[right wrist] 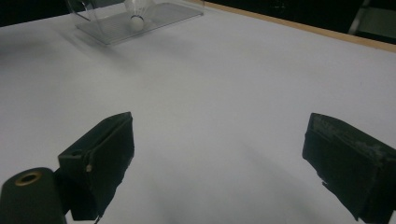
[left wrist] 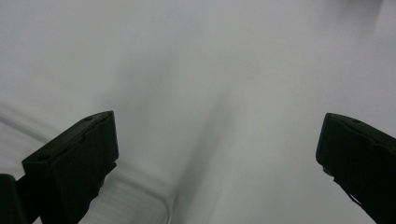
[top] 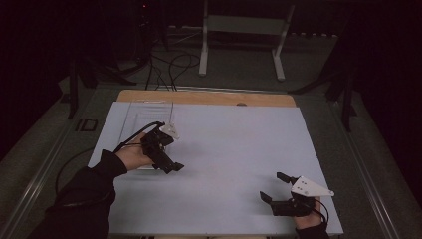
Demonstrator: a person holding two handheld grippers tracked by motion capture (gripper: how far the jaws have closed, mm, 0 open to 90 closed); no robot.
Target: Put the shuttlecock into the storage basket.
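Observation:
A clear plastic tray (top: pixel 142 108) lies on the white sheet at the table's far left. In the right gripper view a white shuttlecock (right wrist: pixel 136 20) sits in that tray (right wrist: pixel 161 15), cork end towards the camera. My left gripper (top: pixel 168 155) hovers over the tray's near right corner, jaws wide apart and empty. In the left gripper view the left gripper (left wrist: pixel 217 144) looks down on bare sheet, with the tray's rounded corner (left wrist: pixel 149 198) at the lower left. My right gripper (top: pixel 274 186) rests low at the front right, open and empty, and the right gripper (right wrist: pixel 217 149) faces the distant tray.
The white sheet (top: pixel 234 149) covers most of the table, and a wooden strip (top: pixel 209 97) runs along its far edge. Beyond the table, a white metal frame (top: pixel 244 35) and cables (top: pixel 171 67) sit on the dark floor.

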